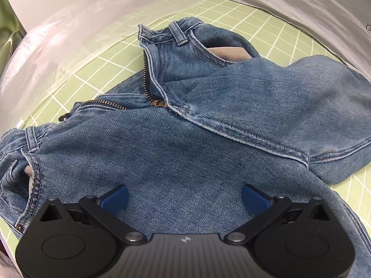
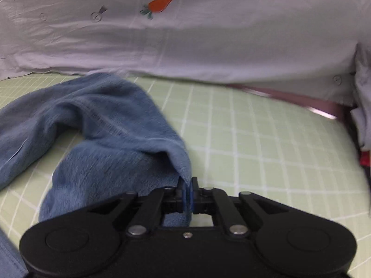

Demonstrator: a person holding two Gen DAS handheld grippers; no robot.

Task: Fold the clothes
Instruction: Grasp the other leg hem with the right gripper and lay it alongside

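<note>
A pair of blue jeans [image 1: 185, 139] lies crumpled on the green grid mat [image 1: 266, 23], fly unzipped, waistband toward the far left. My left gripper [image 1: 184, 199] is open just above the denim, its blue pads [image 1: 116, 198] spread wide with nothing between them. In the right wrist view my right gripper [image 2: 187, 197] is shut on the edge of a jeans leg [image 2: 111, 134], which is lifted and drapes away to the left over the mat [image 2: 255, 150].
A white cloth with carrot prints [image 2: 185, 34] is heaped along the mat's far edge. Clear plastic sheeting [image 1: 58, 46] lies at the left of the mat. A pink strip [image 2: 313, 106] and a red item [image 2: 365, 159] show at the right.
</note>
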